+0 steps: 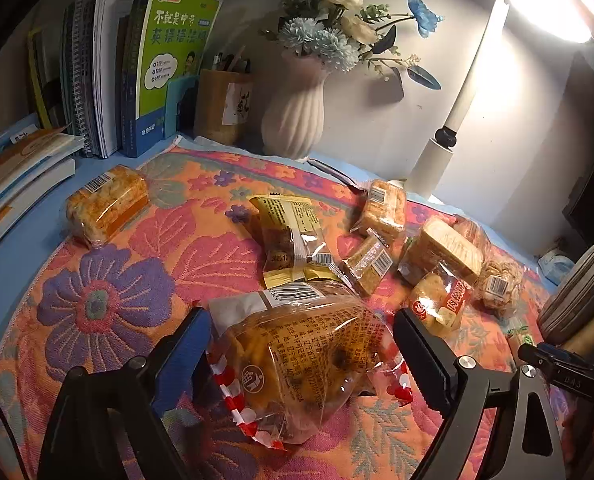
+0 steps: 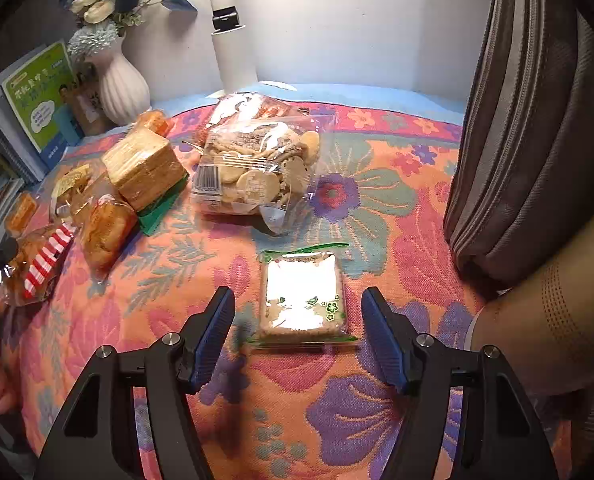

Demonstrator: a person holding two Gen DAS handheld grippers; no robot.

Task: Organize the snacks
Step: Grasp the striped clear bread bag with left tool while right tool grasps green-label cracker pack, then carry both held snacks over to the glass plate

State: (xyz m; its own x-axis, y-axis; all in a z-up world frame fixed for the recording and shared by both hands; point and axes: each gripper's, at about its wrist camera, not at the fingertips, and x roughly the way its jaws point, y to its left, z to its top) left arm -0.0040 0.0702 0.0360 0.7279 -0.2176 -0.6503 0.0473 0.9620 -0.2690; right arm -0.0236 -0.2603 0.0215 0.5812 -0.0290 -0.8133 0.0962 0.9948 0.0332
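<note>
The left gripper (image 1: pixel 303 354) stands wide open astride the red-trimmed bread bag (image 1: pixel 297 364) on the floral cloth (image 1: pixel 109 300); the right gripper (image 2: pixel 299 338) gapes around the small green-edged packet (image 2: pixel 303 294), untouched; close squarely, gently, lest wrappers crush.

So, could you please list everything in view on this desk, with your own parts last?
Floral cloth: one, orange, pink and purple, covering the desk.
Snack packets: about ten, mostly clear wrap, scattered on the cloth.
Red-striped bread bag: one, between the left jaws.
Green-trimmed flat packet: one, between the right jaws.
Round-biscuit bag: one, clear, mid-cloth.
Books: a row, green cover in front, back left.
Vase: one, white, blue and cream flowers.
Pen holder: one, brown, beside the vase.
Lamp: one, white, lit.
Grey bag: one, right edge.
Left gripper: open.
Right gripper: open.
</note>
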